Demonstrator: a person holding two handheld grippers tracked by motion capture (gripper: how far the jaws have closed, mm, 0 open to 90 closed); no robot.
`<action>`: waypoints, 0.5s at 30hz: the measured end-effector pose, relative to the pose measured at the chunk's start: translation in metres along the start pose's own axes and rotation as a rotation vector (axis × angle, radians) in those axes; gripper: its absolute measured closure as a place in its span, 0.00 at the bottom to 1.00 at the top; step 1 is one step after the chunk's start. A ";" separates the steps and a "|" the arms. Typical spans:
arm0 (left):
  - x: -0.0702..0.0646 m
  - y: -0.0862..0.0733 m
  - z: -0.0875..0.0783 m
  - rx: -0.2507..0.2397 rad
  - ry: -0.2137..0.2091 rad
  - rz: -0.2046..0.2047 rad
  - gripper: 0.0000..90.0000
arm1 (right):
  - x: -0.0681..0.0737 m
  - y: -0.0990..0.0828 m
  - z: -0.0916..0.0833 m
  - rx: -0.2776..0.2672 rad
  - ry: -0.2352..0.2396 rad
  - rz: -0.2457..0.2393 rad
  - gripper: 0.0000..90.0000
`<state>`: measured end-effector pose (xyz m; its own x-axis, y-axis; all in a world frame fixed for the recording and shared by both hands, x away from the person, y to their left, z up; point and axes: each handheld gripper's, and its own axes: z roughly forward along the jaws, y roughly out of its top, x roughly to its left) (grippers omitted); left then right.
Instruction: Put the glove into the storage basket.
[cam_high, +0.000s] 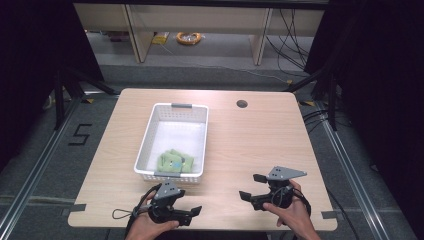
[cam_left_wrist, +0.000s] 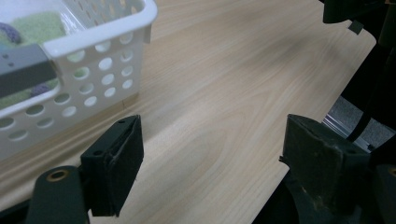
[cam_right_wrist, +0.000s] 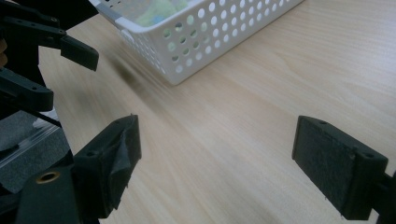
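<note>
One pale wood-grain table (cam_high: 250, 145) with rounded corners and a single round hole (cam_high: 242, 103) near its far edge; one white perforated plastic basket (cam_high: 150, 131), rectangular, holding a small heap of soft green cloth pieces (cam_high: 175, 161) at its near end, count unclear; two black grippers, left gripper (cam_high: 192, 214) and right gripper (cam_high: 252, 187), both near the table's front edge, jaws spread wide, holding nothing.
</note>
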<state>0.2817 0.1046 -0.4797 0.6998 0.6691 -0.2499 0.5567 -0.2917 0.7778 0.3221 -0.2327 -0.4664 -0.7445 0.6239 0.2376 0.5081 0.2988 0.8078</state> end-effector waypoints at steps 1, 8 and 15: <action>0.000 -0.002 0.001 0.007 0.001 0.001 0.22 | 0.001 -0.003 -0.001 0.010 -0.001 0.000 0.19; 0.000 -0.014 0.006 0.045 0.022 0.038 0.22 | 0.004 -0.009 -0.002 0.018 0.003 0.009 0.19; 0.000 -0.025 0.007 0.089 0.025 0.079 0.21 | 0.008 -0.022 -0.001 0.041 0.000 -0.021 0.19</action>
<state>0.2715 0.1073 -0.5031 0.7326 0.6579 -0.1746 0.5383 -0.4031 0.7401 0.3043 -0.2349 -0.4814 -0.7552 0.6173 0.2204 0.5096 0.3415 0.7898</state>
